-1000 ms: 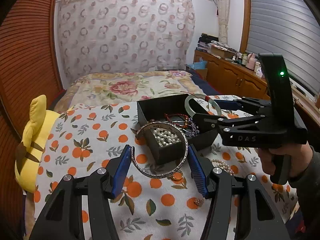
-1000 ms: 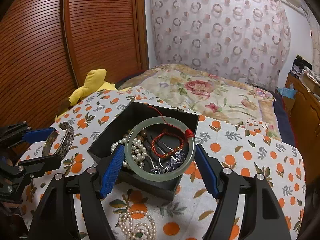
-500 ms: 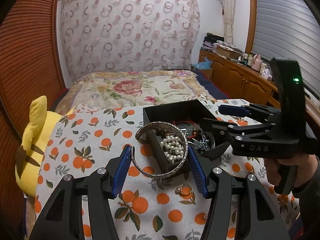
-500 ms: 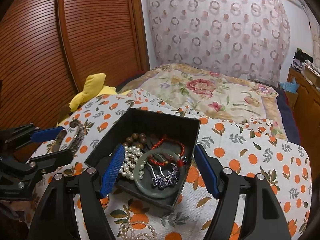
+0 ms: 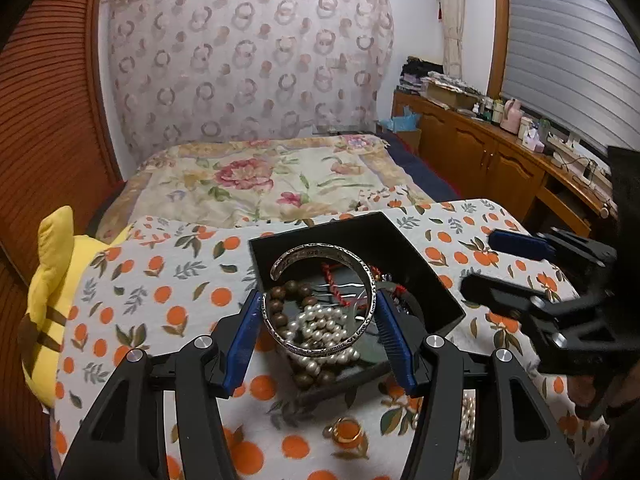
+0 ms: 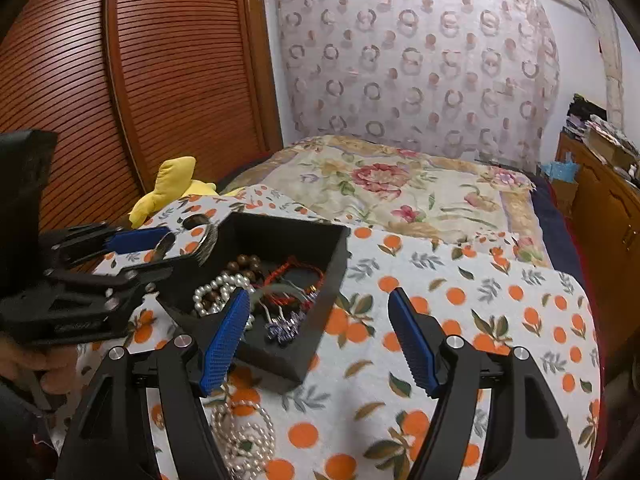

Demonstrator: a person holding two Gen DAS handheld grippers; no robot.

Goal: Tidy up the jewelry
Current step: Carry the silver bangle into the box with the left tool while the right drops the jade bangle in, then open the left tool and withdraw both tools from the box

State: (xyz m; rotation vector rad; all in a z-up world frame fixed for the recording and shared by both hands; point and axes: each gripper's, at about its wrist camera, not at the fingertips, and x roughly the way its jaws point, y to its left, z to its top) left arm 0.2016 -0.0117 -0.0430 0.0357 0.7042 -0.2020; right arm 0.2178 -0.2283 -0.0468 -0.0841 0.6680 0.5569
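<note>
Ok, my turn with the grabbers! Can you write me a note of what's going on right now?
Left gripper: shut on the silver bangle, held over the black box.
Right gripper: open, empty, beside the box.
In the box: pearl bracelet, wooden beads, red cord bracelet, hair clip.
Left to do: drop the bangle in, then pick up the pearl necklace and gold ring lying on the cloth.

Orange-print cloth (image 6: 480, 320) covers the near end of the bed. Floral bedspread (image 5: 256, 184) lies beyond it. Yellow plush toy (image 5: 48, 280) sits at the cloth's left edge, against the slatted wooden doors (image 6: 140, 80). Ring-pattern curtain (image 5: 248, 64) hangs behind the bed. Wooden cabinet (image 5: 480, 160) runs along the right wall, its top cluttered with bottles and boxes, under a shuttered window (image 5: 568, 48).
</note>
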